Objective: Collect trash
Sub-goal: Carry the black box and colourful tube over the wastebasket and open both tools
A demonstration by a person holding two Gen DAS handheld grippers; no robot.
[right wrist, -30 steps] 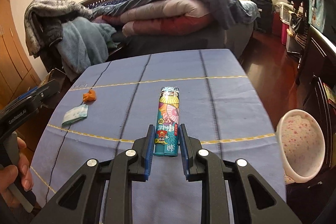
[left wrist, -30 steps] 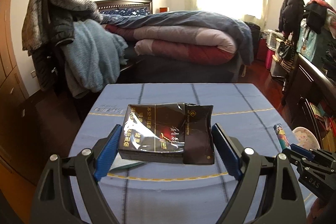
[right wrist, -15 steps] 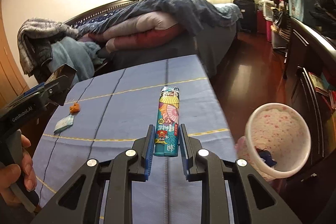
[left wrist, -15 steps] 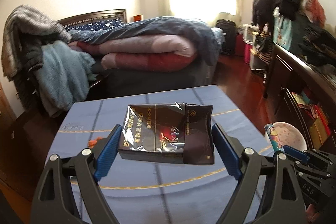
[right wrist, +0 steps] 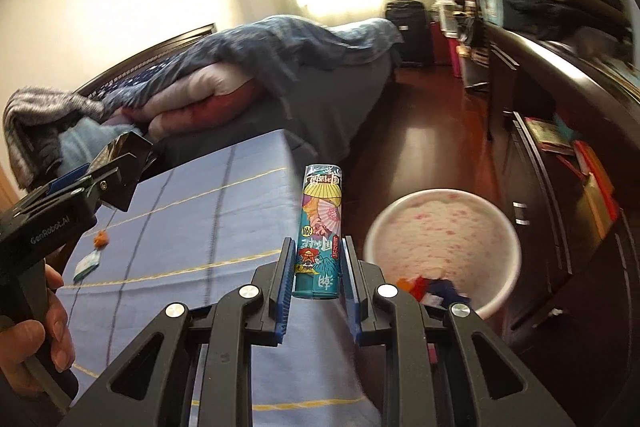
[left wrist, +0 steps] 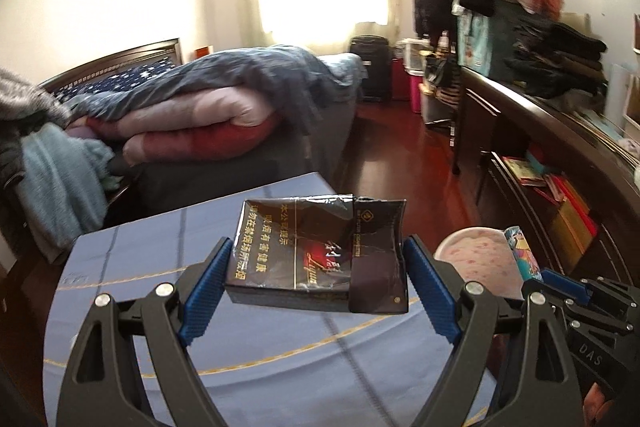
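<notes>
Bedroom setting: blue gridded cloth covers the worktop, with a bed piled with quilts behind it and dark wood floor to the right. Dark cigarette pack, crumpled, cellophane partly on, sits clamped between the blue pads of the left tool, lifted clear above the cloth. Teal illustrated tube stands gripped at its lower end in the narrowly closed right tool, held past the worktop's right edge. Pink-speckled white bin sits on the floor just right of the tube, coloured scraps inside. On the cloth at left: small orange scrap and a pale wrapper close together.
</notes>
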